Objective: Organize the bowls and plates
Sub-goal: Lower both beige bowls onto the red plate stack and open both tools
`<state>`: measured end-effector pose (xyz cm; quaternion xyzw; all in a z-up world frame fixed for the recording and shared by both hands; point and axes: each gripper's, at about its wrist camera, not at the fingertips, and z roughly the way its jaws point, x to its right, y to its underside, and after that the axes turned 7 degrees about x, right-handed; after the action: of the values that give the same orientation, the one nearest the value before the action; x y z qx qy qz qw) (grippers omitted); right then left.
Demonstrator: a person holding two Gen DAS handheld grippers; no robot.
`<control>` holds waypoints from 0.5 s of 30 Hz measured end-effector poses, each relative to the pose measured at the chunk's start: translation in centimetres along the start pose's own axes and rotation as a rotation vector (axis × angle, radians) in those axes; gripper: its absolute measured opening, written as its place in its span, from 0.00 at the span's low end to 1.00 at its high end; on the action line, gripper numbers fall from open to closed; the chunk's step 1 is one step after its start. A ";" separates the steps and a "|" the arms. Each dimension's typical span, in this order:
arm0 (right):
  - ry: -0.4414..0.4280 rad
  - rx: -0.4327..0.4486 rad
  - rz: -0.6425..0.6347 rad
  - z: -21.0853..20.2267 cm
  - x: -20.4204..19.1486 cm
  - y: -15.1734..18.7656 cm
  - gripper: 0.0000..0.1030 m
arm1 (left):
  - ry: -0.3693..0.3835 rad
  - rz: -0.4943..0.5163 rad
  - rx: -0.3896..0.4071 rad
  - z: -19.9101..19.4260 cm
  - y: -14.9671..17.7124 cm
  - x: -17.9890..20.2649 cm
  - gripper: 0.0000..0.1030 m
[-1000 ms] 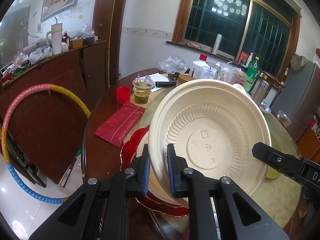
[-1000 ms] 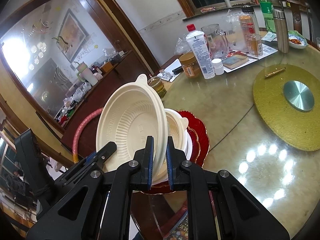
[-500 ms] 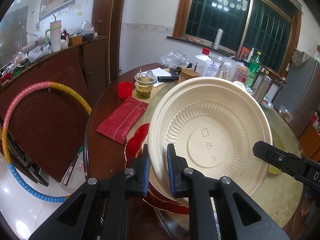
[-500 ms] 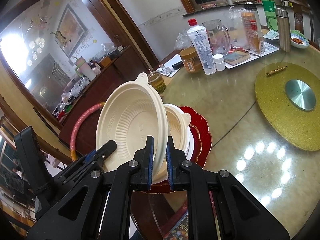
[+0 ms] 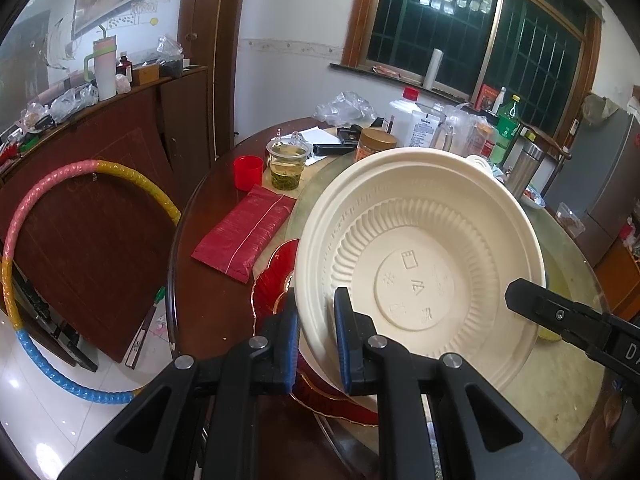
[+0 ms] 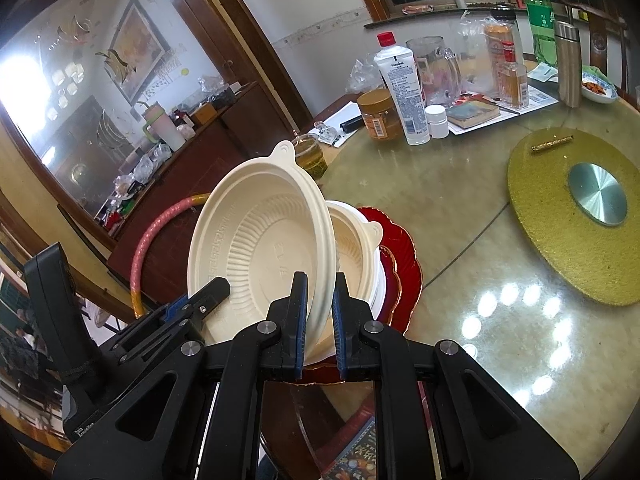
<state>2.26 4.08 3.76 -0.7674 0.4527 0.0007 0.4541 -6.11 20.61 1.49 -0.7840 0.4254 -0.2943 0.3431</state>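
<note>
A cream disposable bowl [image 5: 420, 264] hangs tilted above the table, its ribbed base turned to the left wrist view. My left gripper [image 5: 316, 300] is shut on its lower left rim. My right gripper [image 6: 320, 284] is shut on the bowl's [image 6: 260, 248] near rim; its tip [image 5: 516, 294] shows at the right of the left wrist view. The left gripper [image 6: 216, 286] also shows in the right wrist view. Behind the held bowl, a second cream bowl [image 6: 356, 248] rests on white plates stacked on a scalloped red plate [image 6: 404, 268].
On the round glass-topped table [image 6: 460, 216] lie a red pouch [image 5: 244, 236], a red cup [image 5: 248, 172] and a glass of tea [image 5: 286, 168]. Bottles and jars [image 6: 400, 96] crowd the far side. A gold turntable [image 6: 560, 220] sits at right. A hoop [image 5: 12, 240] leans on the sideboard.
</note>
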 end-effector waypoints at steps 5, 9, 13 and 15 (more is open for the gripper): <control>0.009 -0.008 -0.003 0.4 -0.1 0.0 0.11 | 0.000 0.004 -0.018 0.6 -0.1 -0.3 0.14; 0.015 -0.034 0.005 1.1 0.1 -0.3 0.11 | 0.005 0.008 -0.062 1.6 -0.2 -0.5 0.15; 0.027 -0.068 0.019 2.1 0.5 -0.6 0.11 | 0.010 0.017 -0.099 2.5 -0.2 -0.6 0.15; 0.027 -0.076 0.018 2.2 0.4 -0.7 0.11 | 0.010 0.019 -0.112 2.8 -0.2 -0.6 0.15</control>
<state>3.96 5.47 2.77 -0.7799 0.4653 0.0116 0.4185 -4.22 22.05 -0.06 -0.7965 0.4502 -0.2707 0.2995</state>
